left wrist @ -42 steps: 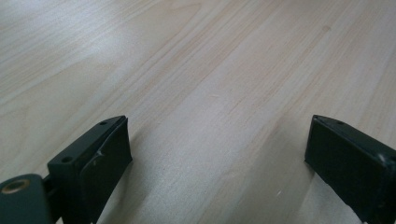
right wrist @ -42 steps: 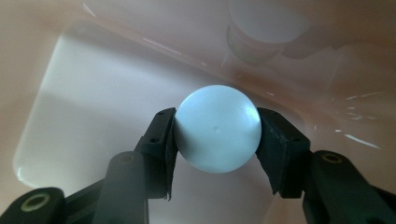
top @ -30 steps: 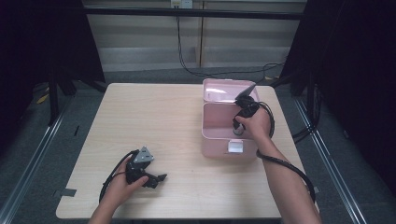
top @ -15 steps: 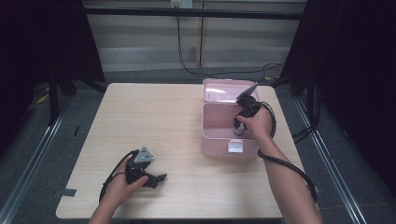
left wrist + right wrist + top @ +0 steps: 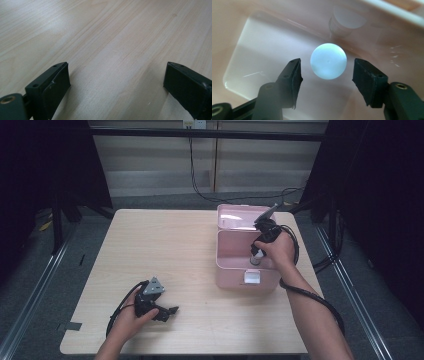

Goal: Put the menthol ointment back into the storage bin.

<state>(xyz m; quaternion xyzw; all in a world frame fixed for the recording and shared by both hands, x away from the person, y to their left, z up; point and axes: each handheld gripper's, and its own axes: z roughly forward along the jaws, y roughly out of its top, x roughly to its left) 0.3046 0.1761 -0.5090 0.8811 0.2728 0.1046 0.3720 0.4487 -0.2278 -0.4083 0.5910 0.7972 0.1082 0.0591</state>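
The right gripper (image 5: pixel 256 256) hangs over the open pink box (image 5: pixel 235 251) at the far right of the table (image 5: pixel 175 250), tilted down into it, w/ the person's right hand (image 5: pixel 278 251) wrapped round the body. In the right gripper view its jaws stand wide apart, gripping nothing; a pale round cap (image 5: pixel 328 61) sits between & just beyond the tips (image 5: pixel 327 75), a clear gap on each side, so no contact. The cap looks like the top of a small bottle seen end-on, standing on the box's glossy pink floor (image 5: pixel 262 50). Behind it, up & a bit right of the jaws, a faint round shape (image 5: pixel 347 21) shows on the box wall, prob. a reflection, can't tell for sure. In the high view the bottle (image 5: pixel 255 258) shows just below the gripper, inside the box near its front wall. The box lid (image 5: pixel 237 215) stands open past the gripper, on the far side.

The left gripper (image 5: pixel 170 311) lies low on the table at the near left, held by the left hand (image 5: pixel 131 317), well apart from the box. Its own view has both jaws spread wide w/ bare wood grain (image 5: pixel 112 50) between them; it holds nothing. Its cable (image 5: pixel 120 307) loops on the table behind it
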